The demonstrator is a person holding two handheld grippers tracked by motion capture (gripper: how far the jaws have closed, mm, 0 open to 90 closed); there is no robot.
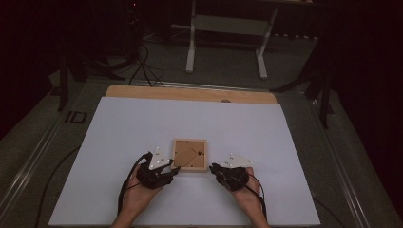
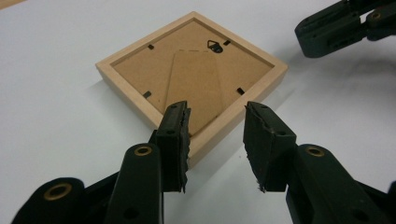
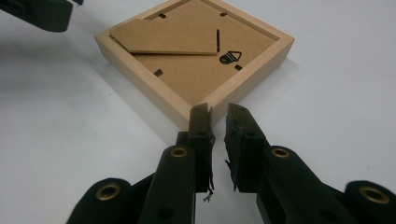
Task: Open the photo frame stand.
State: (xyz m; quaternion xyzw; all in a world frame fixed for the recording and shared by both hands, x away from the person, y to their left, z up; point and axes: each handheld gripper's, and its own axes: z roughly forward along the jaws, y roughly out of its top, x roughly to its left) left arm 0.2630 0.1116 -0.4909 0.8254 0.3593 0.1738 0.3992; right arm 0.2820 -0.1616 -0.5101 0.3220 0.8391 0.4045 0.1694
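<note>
Light wood square picture frame [image 1: 189,154] lies face down on the white table sheet [image 1: 119,133], roughly centre, brown cardboard backing up. Backing has a fold-out cardboard stand flap [image 2: 196,88], a small black metal hanger [image 2: 215,45] and black retaining tabs round the edge.

L gripper [image 1: 174,169] sits just near-left of the frame, R gripper [image 1: 212,167] just near-right, one at each near corner. Person's hands come in from the near edge, grey three-cornered plates on top of both grippers, black cables trailing back.

L gripper [image 2: 217,122] view: jaws apart w/ a clear gap, near corner of frame between/under the tips. Left jaw overlaps the frame rim in the pic, contact can't be confirmed. Nothing clamped.

R gripper [image 3: 218,116] view: jaws nearly together, narrow slit between pads, nothing in it. Tips right at the frame's near corner, touching or just short – can't tell. The other gripper's black jaw shows at the far left of that view.

Wood table edge [image 1: 190,93] shows beyond the sheet's far side; white desk legs [image 1: 191,42] on the floor further back.
</note>
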